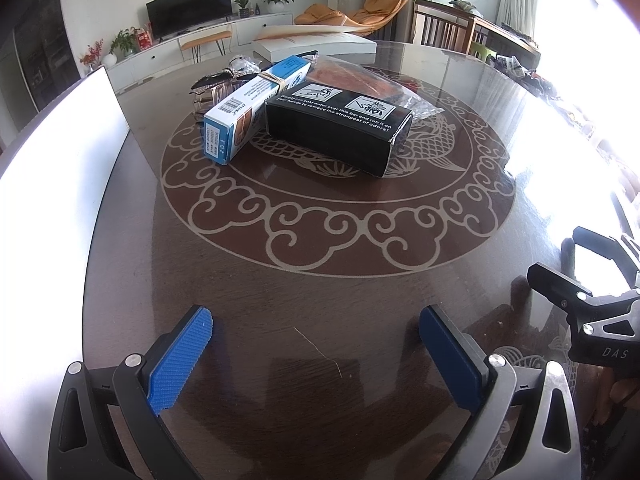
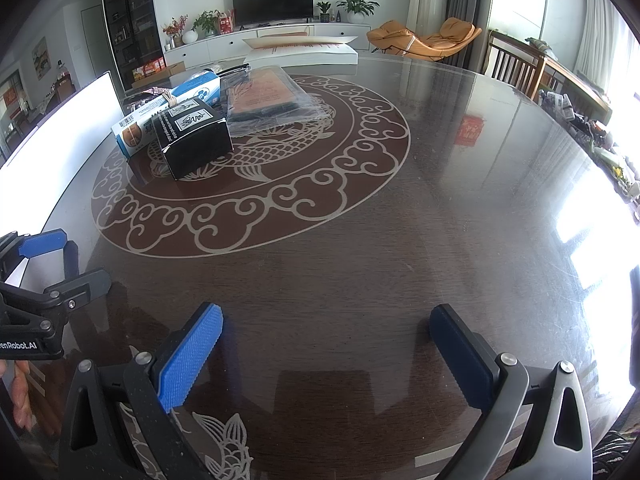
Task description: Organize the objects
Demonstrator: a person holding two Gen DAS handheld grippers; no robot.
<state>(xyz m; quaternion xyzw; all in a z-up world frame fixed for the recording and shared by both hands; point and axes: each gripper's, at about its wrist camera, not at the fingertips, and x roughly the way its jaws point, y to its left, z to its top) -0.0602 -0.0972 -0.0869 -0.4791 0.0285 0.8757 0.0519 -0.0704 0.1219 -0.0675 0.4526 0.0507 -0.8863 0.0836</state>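
A black box point(image 1: 340, 128) with white print lies near the middle of the round table point(image 1: 320, 264). A long blue and white box point(image 1: 256, 100) with a rubber band lies left of it. A clear bag with an orange-brown item point(image 1: 356, 78) lies behind them. Dark glasses point(image 1: 220, 80) sit at the far left of the pile. The black box point(image 2: 196, 136), the blue box point(image 2: 172, 106) and the bag point(image 2: 268, 98) also show in the right wrist view. My left gripper point(image 1: 316, 344) is open and empty over the near table. My right gripper point(image 2: 326, 344) is open and empty too.
A white board point(image 1: 64, 168) stands at the table's left edge. A white flat box point(image 1: 316, 42) lies at the far side. Wooden chairs point(image 1: 444, 28) and a cluttered side table point(image 2: 580, 112) stand to the right. The right gripper's body point(image 1: 592, 300) shows at the left view's right edge.
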